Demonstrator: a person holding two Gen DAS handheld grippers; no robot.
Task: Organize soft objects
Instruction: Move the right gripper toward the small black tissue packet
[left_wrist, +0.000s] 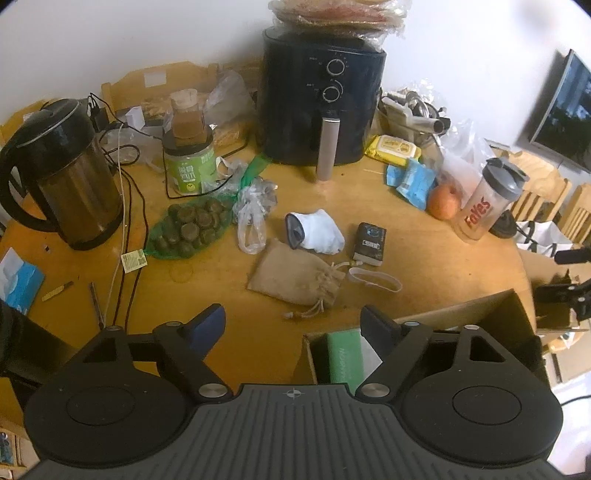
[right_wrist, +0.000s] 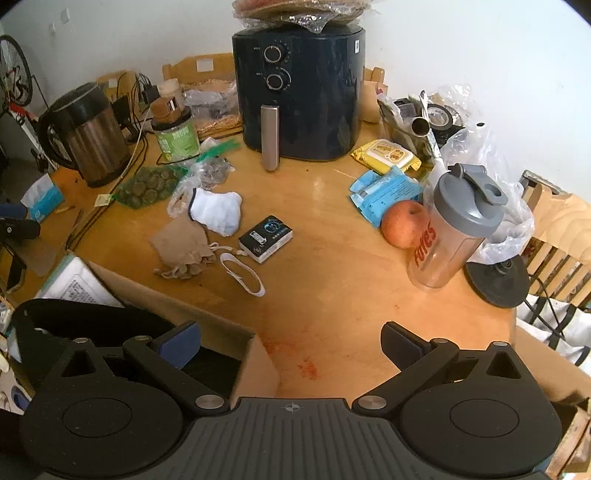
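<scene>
At the far left of the wooden desk (left_wrist: 424, 240) stands a steel kettle (left_wrist: 61, 173) with a black lid and handle, cords trailing past its base, and in front of it lies a blue tissue pack (left_wrist: 18, 280). Next comes a green-labelled jar (left_wrist: 190, 166) with a smaller brown jar stacked on top, and below it a green net bag (left_wrist: 188, 229) of dark round pieces, with a crumpled clear plastic bag (left_wrist: 253, 218) just beside it. Near the middle, a white sock (left_wrist: 317, 232) with a grey cuff lies bunched on the desk, its lower edge overlapping the top of a tan drawstring pouch (left_wrist: 295, 275) that lies flat. Just right of the sock sits a small black packet (left_wrist: 371, 243), and a white elastic band (left_wrist: 375, 279) loops near the pouch's cords. Behind these rises a black air fryer (left_wrist: 319, 99) with wrapped flat discs piled on top. Further right lie a yellow wipes pack (left_wrist: 393, 147), blue wrappers (left_wrist: 412, 181), an apple (left_wrist: 443, 201) and a grey-lidded shaker bottle (left_wrist: 487, 201), the apple just beside the bottle. A cardboard box (right_wrist: 177, 306) sits at the near edge, holding a black item. The left gripper (left_wrist: 291, 325) hovers above the near edge with its jaws spread wide and nothing between them; the right gripper (right_wrist: 291, 341) is likewise wide apart and holds nothing, poised over bare wood beside the box.
</scene>
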